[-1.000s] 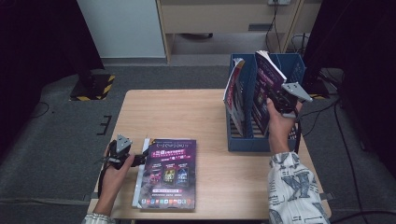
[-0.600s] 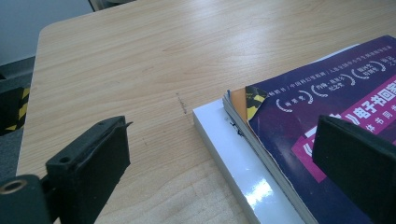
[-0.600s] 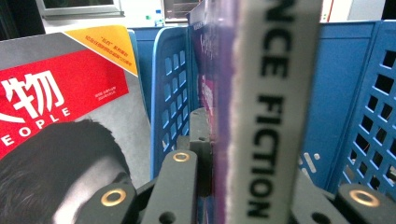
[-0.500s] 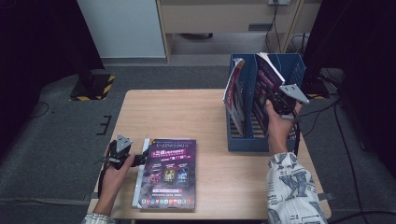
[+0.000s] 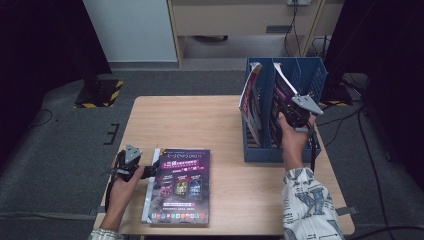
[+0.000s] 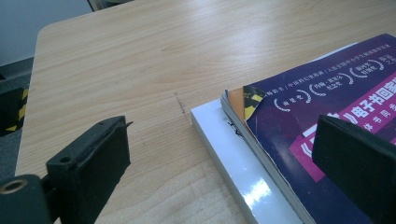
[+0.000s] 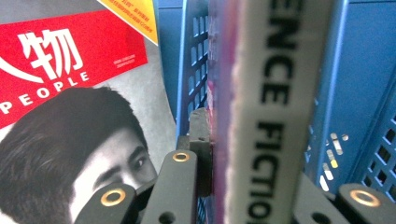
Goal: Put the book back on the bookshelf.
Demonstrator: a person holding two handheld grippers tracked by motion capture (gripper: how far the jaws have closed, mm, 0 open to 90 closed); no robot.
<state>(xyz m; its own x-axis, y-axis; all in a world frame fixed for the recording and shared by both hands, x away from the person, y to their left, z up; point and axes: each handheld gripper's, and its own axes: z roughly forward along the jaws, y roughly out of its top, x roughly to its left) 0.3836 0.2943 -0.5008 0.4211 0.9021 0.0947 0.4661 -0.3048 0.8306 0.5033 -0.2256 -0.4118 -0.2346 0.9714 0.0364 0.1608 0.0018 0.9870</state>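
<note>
Blue rack (image 5: pixel 310 75) walls and a red-covered magazine (image 7: pixel 70 93) flank the clamped book (image 7: pixel 261 116).

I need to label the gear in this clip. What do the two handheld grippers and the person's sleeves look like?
Both the left gripper and the right gripper are black, each topped by a grey three-cornered plate, and a dark cable trails from each. In the gripper views the jaws are blocky, matte black, and the right gripper's linkage bars carry brass-coloured rivets. The right sleeve is white with a dark blue pattern; the left sleeve's cuff looks alike.
</note>
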